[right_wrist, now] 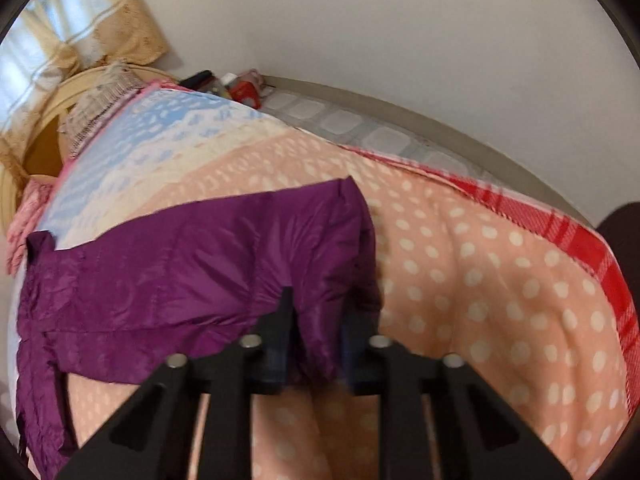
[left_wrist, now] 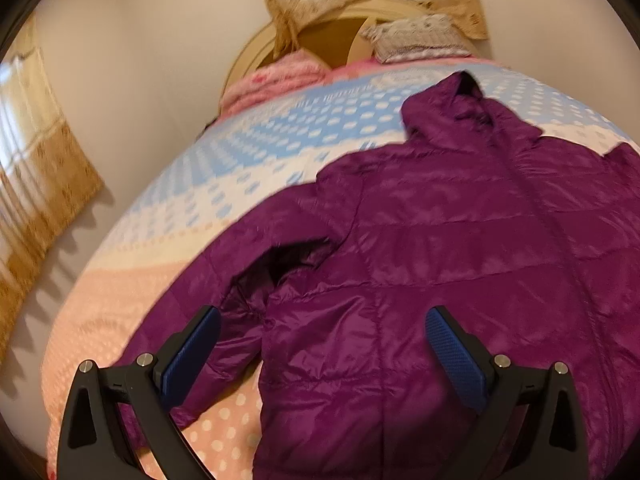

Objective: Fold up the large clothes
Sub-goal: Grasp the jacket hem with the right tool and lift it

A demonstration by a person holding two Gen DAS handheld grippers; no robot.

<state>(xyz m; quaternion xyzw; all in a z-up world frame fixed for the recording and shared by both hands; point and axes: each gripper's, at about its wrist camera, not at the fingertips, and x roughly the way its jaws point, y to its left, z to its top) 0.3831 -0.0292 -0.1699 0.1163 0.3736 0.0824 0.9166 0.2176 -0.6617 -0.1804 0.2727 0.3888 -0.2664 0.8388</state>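
We've got one purple jacket (left_wrist: 440,240) spread on the dotted bedspread (left_wrist: 168,280); our left tongs (left_wrist: 322,354) gape wide just above its hem; our right tongs (right_wrist: 318,344) pinch its sleeve (right_wrist: 240,248), fabric bunched between the two fingers.

The purple jacket (left_wrist: 420,240) is shiny, smooth, puffy cloth with stitched lines. The bed cover (right_wrist: 480,272) is soft, dull cloth with dots. The left hand-held gripper (left_wrist: 322,344) is dull black plastic with bumpy blue pads (left_wrist: 192,352) and shiny metal pins.
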